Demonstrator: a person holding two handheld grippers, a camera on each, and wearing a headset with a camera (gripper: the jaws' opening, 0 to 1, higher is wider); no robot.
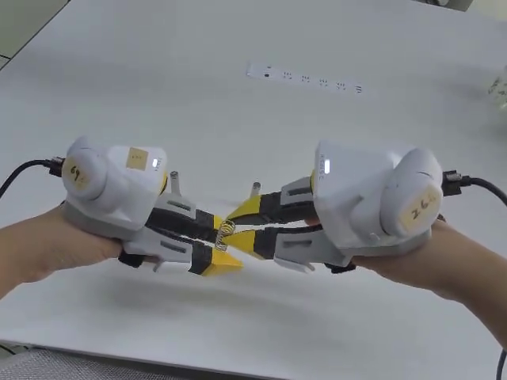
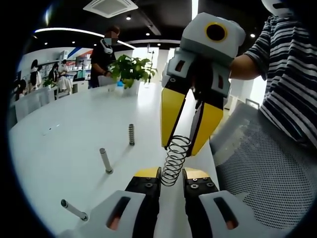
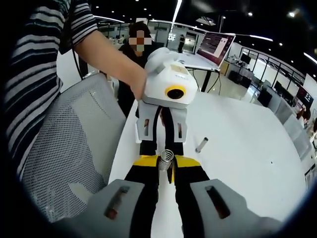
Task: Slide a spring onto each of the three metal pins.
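A metal coil spring (image 1: 227, 231) hangs between my two grippers, which meet tip to tip above the white table (image 1: 261, 119). The left gripper (image 2: 171, 174) is shut on one end of the spring (image 2: 173, 161). Facing it, the right gripper (image 3: 167, 164) has its yellow tips closed on the other end (image 3: 167, 157). One upright pin (image 2: 131, 134) wears a spring. Two bare pins (image 2: 105, 161) (image 2: 74, 210) stand nearer the left gripper. In the head view, two pins (image 1: 174, 182) (image 1: 256, 188) rise just behind the grippers.
A white power strip (image 1: 305, 79) lies at the far side of the table. A mesh chair (image 3: 74, 148) stands close to the table edge by the person. A potted plant (image 2: 130, 69) and other people are beyond the table's far end.
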